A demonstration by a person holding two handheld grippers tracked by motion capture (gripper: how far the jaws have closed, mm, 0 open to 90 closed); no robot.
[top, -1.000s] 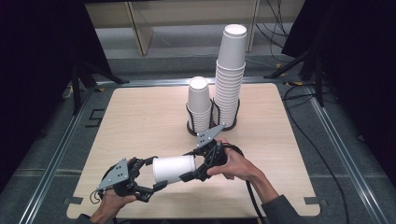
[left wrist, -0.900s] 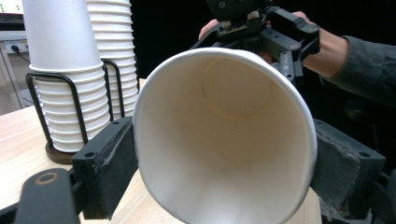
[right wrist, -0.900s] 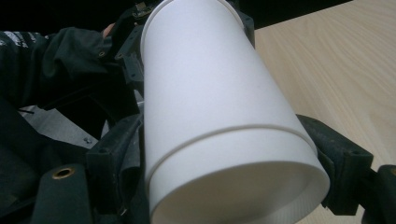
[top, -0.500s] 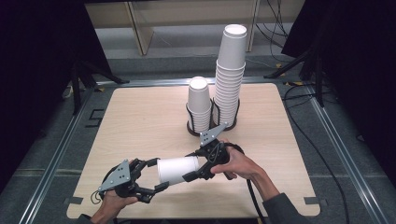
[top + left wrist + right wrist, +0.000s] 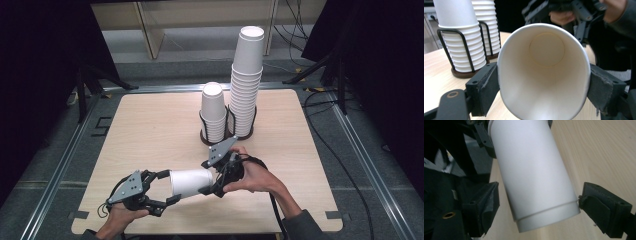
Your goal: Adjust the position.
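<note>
- Left hand [image 5: 119, 216] comes in from the bottom edge, low on the left, wrapped around the left gripper [image 5: 170, 188], which points right.
- Its jaws press both sides of the cup [image 5: 191, 183] at the rim end; the left gripper view looks straight into the cup's mouth, with a pad against each side.
- Right hand [image 5: 255, 176] reaches in from the lower right, sleeve at the wrist, holding the right gripper [image 5: 212, 179] pointed left at the left one.
- Its jaws stand apart on either side of the cup's base, a gap showing on the left pad's side.
</note>
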